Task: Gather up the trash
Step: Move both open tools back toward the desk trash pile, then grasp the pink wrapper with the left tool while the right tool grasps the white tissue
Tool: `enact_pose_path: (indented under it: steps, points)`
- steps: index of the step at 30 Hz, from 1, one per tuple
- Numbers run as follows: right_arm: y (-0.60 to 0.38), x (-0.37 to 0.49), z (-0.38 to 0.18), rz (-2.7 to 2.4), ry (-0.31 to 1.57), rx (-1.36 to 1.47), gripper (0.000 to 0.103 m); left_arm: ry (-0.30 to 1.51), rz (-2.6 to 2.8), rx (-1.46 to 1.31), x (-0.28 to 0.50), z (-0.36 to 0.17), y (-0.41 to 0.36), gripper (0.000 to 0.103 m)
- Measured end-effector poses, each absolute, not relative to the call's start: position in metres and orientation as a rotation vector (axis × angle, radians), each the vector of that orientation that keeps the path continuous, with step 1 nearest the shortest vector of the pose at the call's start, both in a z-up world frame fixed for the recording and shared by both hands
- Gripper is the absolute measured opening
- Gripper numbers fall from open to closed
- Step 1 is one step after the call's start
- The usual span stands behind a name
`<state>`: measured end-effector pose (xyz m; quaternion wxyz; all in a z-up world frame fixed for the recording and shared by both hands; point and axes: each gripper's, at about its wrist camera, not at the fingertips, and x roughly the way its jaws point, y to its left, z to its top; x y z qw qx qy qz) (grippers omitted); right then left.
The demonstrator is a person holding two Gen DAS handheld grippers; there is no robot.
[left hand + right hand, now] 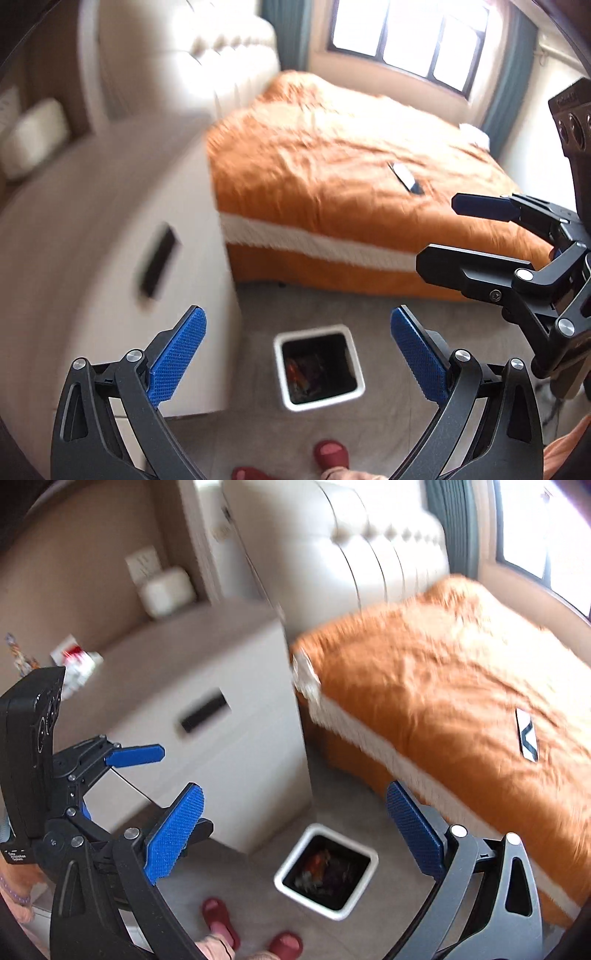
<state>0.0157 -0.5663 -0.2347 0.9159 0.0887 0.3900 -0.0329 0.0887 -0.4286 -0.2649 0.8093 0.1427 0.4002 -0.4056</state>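
A white square trash bin (318, 367) with a dark liner stands on the grey floor; it holds several colourful wrappers. It also shows in the right wrist view (327, 869). My left gripper (297, 354) is open and empty above the bin. My right gripper (295, 830) is open and empty, also above the bin; it shows at the right of the left wrist view (439, 232). The left gripper shows at the left of the right wrist view (177, 794). A crumpled white and red wrapper (75, 664) lies on the white nightstand (207, 686). A flat white and black packet (527, 734) lies on the orange bed (461, 686).
The nightstand (110, 236) stands left of the bin, the orange bed (351, 166) behind and right of it. A white jar (166, 590) sits on the nightstand's back. The person's red slippers (221, 919) are on the floor in front of the bin.
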Motion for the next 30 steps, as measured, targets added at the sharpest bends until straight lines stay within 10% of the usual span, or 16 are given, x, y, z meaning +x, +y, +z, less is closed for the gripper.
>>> enact_pose_path:
  steps: [18,30]
  points:
    - [-0.408,0.087,-0.098,0.323,0.523,0.012,0.099,0.634,-0.421,0.221,0.119,-0.128,-0.255,0.098]
    - [-0.292,0.184,-0.119,0.436,0.607,-0.07,0.099,0.666,-0.302,0.217,0.231,-0.132,-0.112,0.098]
